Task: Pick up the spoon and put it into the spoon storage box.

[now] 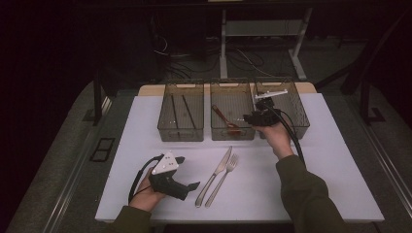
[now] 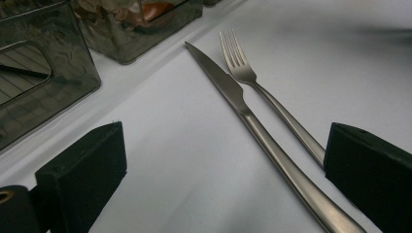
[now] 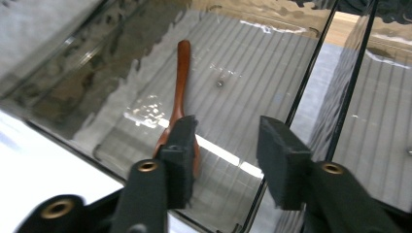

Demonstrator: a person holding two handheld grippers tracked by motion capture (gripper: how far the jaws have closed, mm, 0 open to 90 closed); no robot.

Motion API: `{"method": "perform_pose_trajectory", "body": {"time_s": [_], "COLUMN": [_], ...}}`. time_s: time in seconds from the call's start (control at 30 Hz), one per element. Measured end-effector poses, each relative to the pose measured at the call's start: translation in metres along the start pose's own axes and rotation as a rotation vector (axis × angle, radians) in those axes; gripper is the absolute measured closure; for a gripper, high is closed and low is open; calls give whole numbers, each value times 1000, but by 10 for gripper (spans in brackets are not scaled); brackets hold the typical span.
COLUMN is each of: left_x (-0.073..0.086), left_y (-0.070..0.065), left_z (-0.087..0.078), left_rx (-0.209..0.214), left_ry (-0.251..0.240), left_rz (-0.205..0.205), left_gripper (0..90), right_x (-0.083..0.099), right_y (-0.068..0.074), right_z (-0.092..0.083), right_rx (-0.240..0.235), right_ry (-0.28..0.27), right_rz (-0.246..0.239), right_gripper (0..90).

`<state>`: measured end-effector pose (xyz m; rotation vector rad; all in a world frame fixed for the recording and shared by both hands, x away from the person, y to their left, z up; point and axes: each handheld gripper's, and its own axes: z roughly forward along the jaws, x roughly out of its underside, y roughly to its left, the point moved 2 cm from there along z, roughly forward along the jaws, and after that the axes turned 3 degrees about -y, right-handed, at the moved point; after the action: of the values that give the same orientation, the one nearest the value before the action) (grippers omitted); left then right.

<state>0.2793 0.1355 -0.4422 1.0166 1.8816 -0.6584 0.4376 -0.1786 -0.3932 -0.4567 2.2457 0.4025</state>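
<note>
The right gripper (image 3: 226, 160) hung over the middle bin (image 1: 232, 130), jaws parted with nothing between them; the wooden spoon (image 3: 180, 92) lay on the bin floor beneath. The left gripper (image 2: 223, 179) rested wide open beside the knife (image 2: 262, 131) and fork (image 2: 252, 80).

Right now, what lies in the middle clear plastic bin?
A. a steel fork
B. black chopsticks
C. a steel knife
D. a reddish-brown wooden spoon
D: the reddish-brown wooden spoon lies in the middle clear plastic bin, below the right claw, whose jaws stand apart.
</note>
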Motion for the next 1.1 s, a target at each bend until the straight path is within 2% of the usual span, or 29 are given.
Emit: {"method": "perform_pose_trajectory", "body": {"time_s": [0.2, 0.37, 0.57, 0.73, 0.9, 1.1], "left_x": [0, 0, 0, 0, 0, 0], "left_y": [0, 0, 1, 0, 0, 0], "left_z": [0, 0, 0, 0, -1, -1], "left_rx": [-1, 0, -2, -3, -4, -8], "left_ry": [2, 8, 5, 11, 11, 5], "left_rz": [-2, 4, 3, 0, 3, 5], "left_gripper": [13, 13, 14, 13, 13, 13], "right_x": [3, 5, 12, 24, 38, 60], "right_y": [-6, -7, -6, -5, -3, -5], "right_z": [-17, -34, -49, -60, -70, -82], "right_rx": [-79, -103, -149, -176, -213, -248], "right_ry": [-61, -93, -107, -112, -105, -105], "right_rz": [-10, -43, -62, -102, -130, -132], "right_gripper": [452, 407, 368, 355, 335, 311]}}
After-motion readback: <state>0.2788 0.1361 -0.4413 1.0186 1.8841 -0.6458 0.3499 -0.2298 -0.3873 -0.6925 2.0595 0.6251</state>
